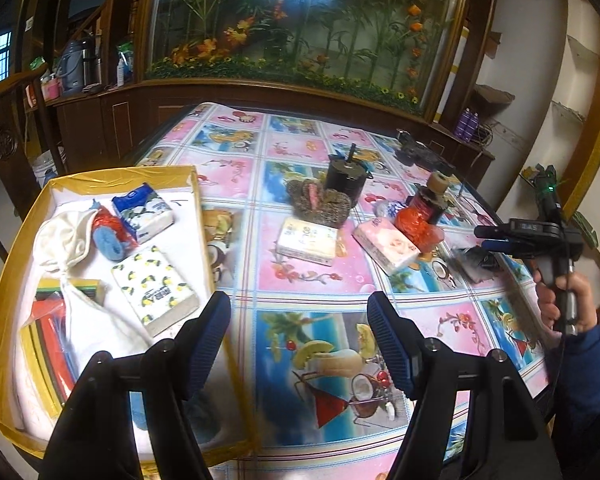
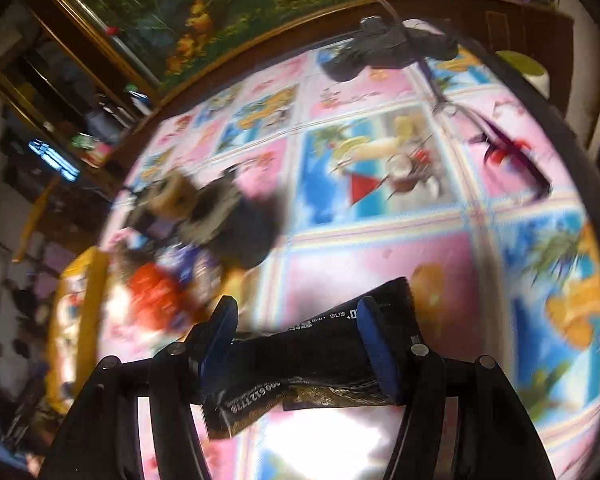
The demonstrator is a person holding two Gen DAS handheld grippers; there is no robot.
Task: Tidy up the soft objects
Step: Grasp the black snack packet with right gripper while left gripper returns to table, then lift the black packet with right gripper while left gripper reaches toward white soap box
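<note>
Right gripper (image 2: 296, 340), ribbed blue fingers (image 2: 374, 344) clamped on a crinkled black foil packet (image 2: 324, 356) above the glossy counter (image 2: 380, 264); left gripper (image 1: 298, 340) spread beside the gold-edged box (image 1: 204, 216).

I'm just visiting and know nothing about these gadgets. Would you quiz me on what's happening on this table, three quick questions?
1. True or false: the left gripper is holding something.
2. What does the right gripper grip? A) a lemon-print tissue pack B) a black packet C) a red mesh bundle
3. Fill in: the lemon-print tissue pack lies inside the gold-edged ____.

Key:
1. False. Its jaws are open and empty above the tablecloth.
2. B, the black packet, held across between the jaws.
3. Box; a white cloth pouch lies in it too.
</note>
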